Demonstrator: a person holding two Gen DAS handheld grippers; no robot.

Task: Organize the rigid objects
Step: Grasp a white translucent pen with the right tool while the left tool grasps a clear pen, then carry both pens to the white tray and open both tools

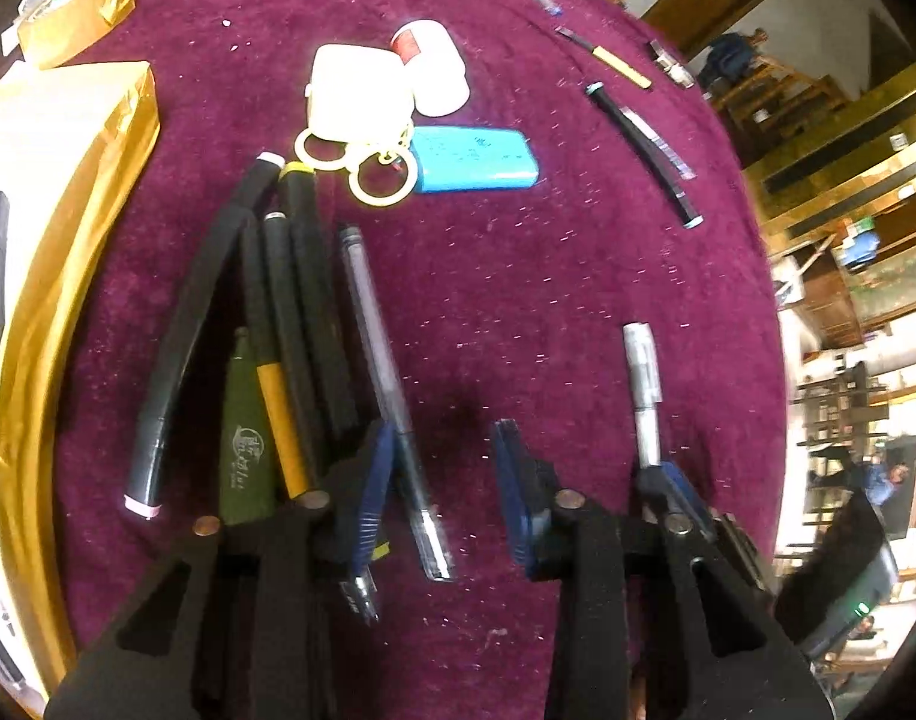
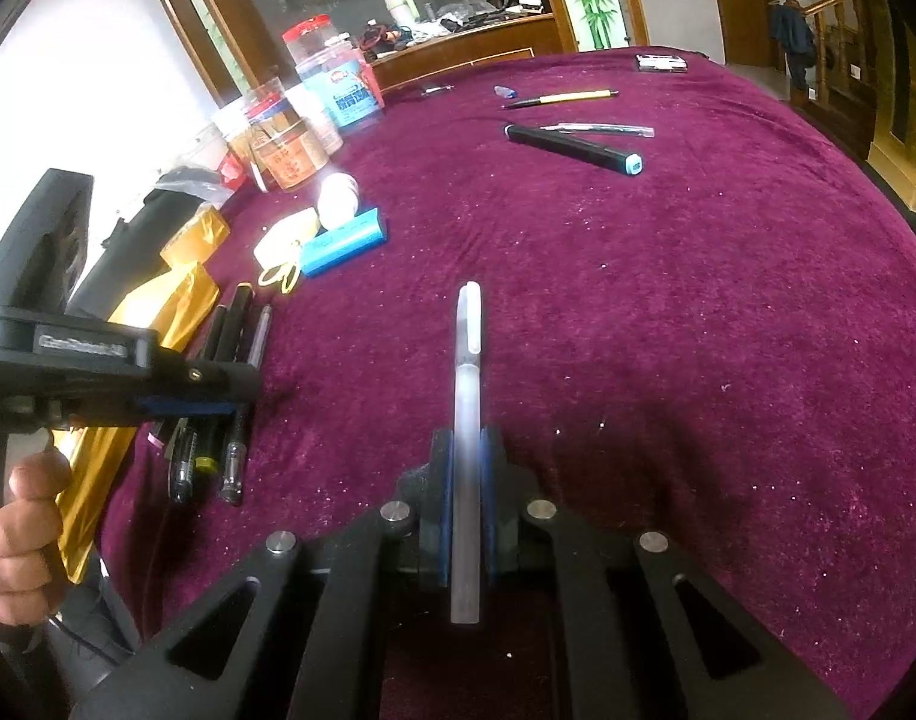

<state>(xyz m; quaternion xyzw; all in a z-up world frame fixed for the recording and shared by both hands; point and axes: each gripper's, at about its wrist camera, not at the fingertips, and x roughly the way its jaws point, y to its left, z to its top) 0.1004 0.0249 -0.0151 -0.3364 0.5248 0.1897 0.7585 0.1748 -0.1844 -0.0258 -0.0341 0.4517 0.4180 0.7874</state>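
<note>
I hold the silver pen (image 2: 467, 420) clamped in my right gripper (image 2: 466, 480), just right of the pen row (image 1: 290, 324), left gripper (image 1: 452, 480) half-open and empty over the row's clear pen (image 1: 386, 384); next, lay silver alongside.

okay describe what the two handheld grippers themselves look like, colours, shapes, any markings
Both are matte black plastic tools. Each right gripper finger arm has a triangular cutout, round silver pivot pins and a dark blue ribbed pad. The left gripper is alike, though its pins look coppery there. Seen from the right wrist camera, its boxy black body bears a pale, blurred, unreadable label.
</note>
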